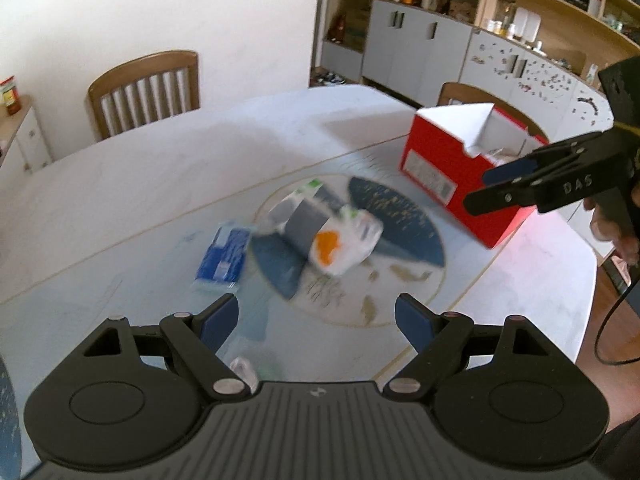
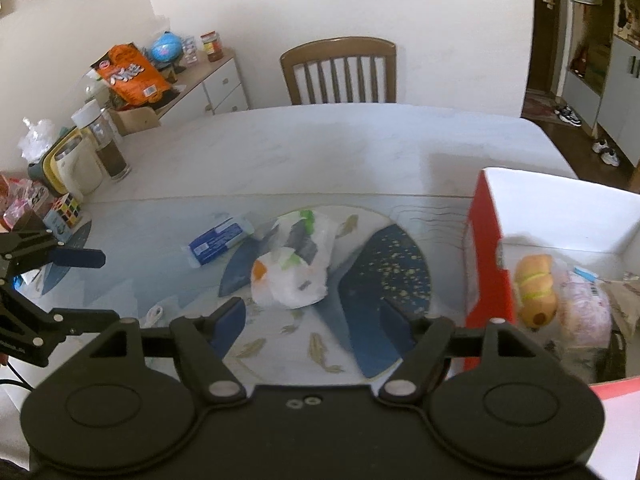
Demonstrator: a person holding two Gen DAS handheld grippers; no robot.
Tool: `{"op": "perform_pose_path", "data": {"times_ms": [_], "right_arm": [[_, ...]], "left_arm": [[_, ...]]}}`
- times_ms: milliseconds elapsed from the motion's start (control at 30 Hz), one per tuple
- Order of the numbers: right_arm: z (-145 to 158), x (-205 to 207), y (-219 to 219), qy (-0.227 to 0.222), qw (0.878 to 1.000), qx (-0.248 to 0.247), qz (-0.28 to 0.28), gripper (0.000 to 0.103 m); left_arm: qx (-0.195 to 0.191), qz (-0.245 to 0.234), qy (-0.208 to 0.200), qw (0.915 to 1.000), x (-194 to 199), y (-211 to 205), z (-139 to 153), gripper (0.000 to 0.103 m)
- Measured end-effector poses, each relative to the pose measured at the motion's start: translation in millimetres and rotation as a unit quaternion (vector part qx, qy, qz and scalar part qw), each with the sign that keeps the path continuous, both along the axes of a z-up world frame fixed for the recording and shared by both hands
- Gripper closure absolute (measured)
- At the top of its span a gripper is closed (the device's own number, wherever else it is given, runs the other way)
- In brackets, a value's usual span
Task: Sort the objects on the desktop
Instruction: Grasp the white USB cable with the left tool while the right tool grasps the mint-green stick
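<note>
A blue packet (image 1: 222, 259) (image 2: 218, 241) lies on the table mat. Beside it lies a white plastic bag (image 1: 332, 232) (image 2: 294, 270) with orange and green print and a grey item inside. A red open box (image 1: 460, 174) (image 2: 486, 256) stands at the right; it holds a tan plush toy (image 2: 536, 290) and a pink packet (image 2: 586, 312). My left gripper (image 1: 316, 320) is open and empty, above the mat short of the bag. My right gripper (image 2: 312, 318) is open and empty, near the box; it also shows in the left wrist view (image 1: 490, 190).
A small clear wrapper (image 1: 244, 370) lies under my left gripper. At the table's left edge stand a Rubik's cube (image 2: 66, 210), a glass jar (image 2: 108, 146) and a white kettle (image 2: 78, 164). Wooden chairs (image 2: 340, 72) stand behind the table.
</note>
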State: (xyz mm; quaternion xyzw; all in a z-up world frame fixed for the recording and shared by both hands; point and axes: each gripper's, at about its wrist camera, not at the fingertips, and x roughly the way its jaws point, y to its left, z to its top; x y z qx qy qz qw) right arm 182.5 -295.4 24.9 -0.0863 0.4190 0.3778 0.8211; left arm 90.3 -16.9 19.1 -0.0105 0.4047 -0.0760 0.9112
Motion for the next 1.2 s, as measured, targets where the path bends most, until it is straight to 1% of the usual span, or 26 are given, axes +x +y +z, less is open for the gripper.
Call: {"op": "perform_pose_path", "data": {"times_ms": [67,300,667,867,1100,1200], "right_arm": [[-3,-4,8,0.002,1.0,-0.004,0.009,0.029],[-14,-23,34,0.007,0.999,-0.019,0.046,0.029],[-36,-61,61,0.029,0.996,-0.035,0.073,0.029],[-50,-89,86,0.04,0.992,-0.046,0.107,0.029],[-69,-113,119,0.052,0.988,-0.054,0.138,0.029],[-78,-122,133,0.047,0.985,-0.068,0.152,0.031]], "left_arm": [[0.002,0.006,0.004,1.0,-4,3,-5,0.018],[-0.012,0.025,0.018,0.9995,-8,17,-22,0.018],[-0.001,0.051,0.036,0.9981,-19,42,-51,0.018],[0.001,0.064,0.045,0.997,-22,53,-65,0.017],[0.003,0.06,0.052,0.9968,-23,58,-76,0.017],[0.003,0.061,0.057,0.9965,-21,60,-81,0.017]]}}
